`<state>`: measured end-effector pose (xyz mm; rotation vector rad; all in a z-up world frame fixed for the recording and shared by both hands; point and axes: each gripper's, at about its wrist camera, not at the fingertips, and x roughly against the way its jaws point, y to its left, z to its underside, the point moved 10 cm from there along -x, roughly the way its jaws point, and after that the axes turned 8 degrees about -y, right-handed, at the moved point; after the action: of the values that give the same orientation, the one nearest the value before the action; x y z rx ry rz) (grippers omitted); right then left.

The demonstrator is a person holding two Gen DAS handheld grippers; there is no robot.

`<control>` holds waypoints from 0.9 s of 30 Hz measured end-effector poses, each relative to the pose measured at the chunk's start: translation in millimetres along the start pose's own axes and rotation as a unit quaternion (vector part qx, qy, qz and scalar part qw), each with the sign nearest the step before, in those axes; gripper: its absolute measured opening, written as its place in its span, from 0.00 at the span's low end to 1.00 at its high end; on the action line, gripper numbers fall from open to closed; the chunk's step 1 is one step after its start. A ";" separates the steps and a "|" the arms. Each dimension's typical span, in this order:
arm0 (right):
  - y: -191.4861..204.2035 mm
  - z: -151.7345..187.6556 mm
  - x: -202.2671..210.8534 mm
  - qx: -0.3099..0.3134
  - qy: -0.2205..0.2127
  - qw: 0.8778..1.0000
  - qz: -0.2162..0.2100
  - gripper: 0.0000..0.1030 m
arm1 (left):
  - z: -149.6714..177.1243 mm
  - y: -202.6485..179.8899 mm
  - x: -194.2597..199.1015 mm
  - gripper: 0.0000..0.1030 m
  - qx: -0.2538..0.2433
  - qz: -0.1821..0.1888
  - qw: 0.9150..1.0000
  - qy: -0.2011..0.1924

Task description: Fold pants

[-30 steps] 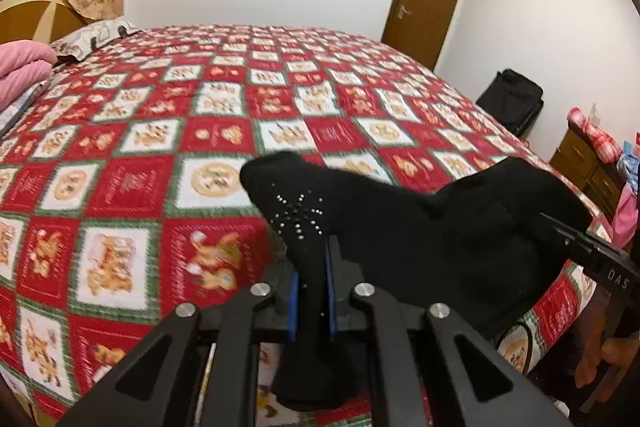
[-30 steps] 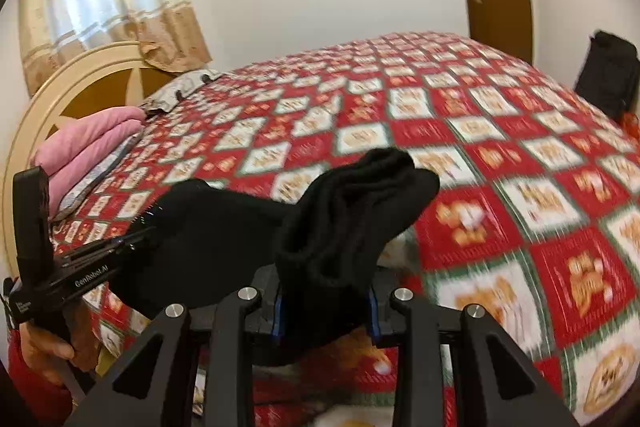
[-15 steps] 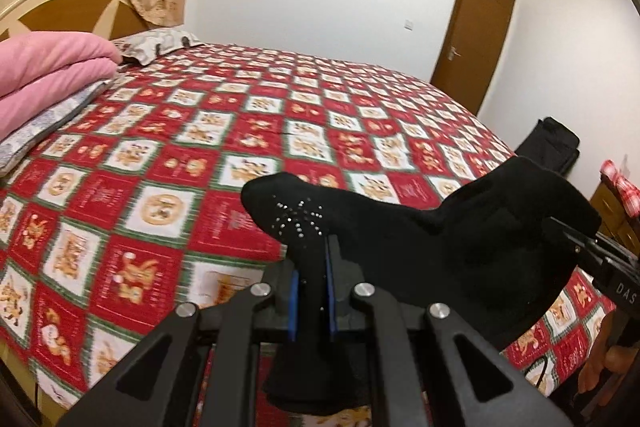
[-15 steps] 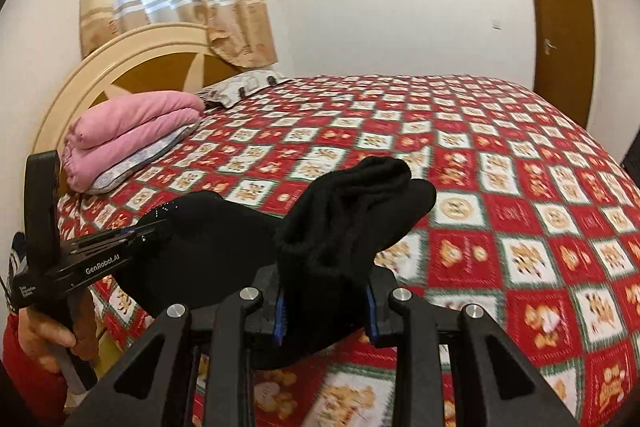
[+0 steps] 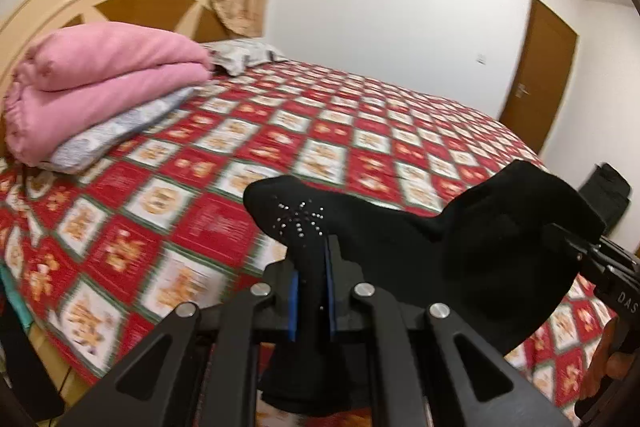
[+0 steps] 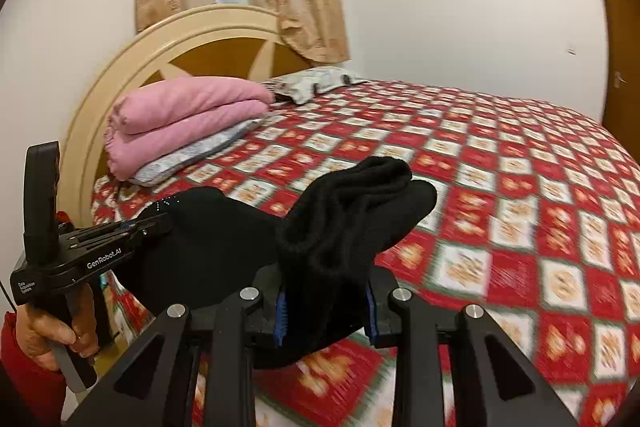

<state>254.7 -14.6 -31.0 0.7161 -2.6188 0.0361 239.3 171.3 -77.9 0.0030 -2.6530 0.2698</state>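
Black knit pants [image 5: 440,251] hang bunched above our red-and-white patchwork bedspread [image 5: 224,163]; our left gripper [image 5: 311,291] pinches a thin rhinestone-dotted fold. From the right wrist, our right gripper [image 6: 325,307] clamps a thick ribbed wad of them.

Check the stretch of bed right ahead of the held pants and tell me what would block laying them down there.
Nothing visible blocks it. The black pants hang between the left gripper and right gripper, above open red patterned bedspread. The pink blanket and pillow sit apart at the headboard end.
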 end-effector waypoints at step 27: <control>-3.0 69.1 -176.2 0.015 0.105 0.994 -0.031 0.30 | 56.7 100.6 -76.4 0.15 0.001 -0.134 0.989 0.054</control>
<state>366.1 58.2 -165.6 0.7606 -2.4001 0.1255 276.6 255.7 -181.1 0.3344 -2.5075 0.1781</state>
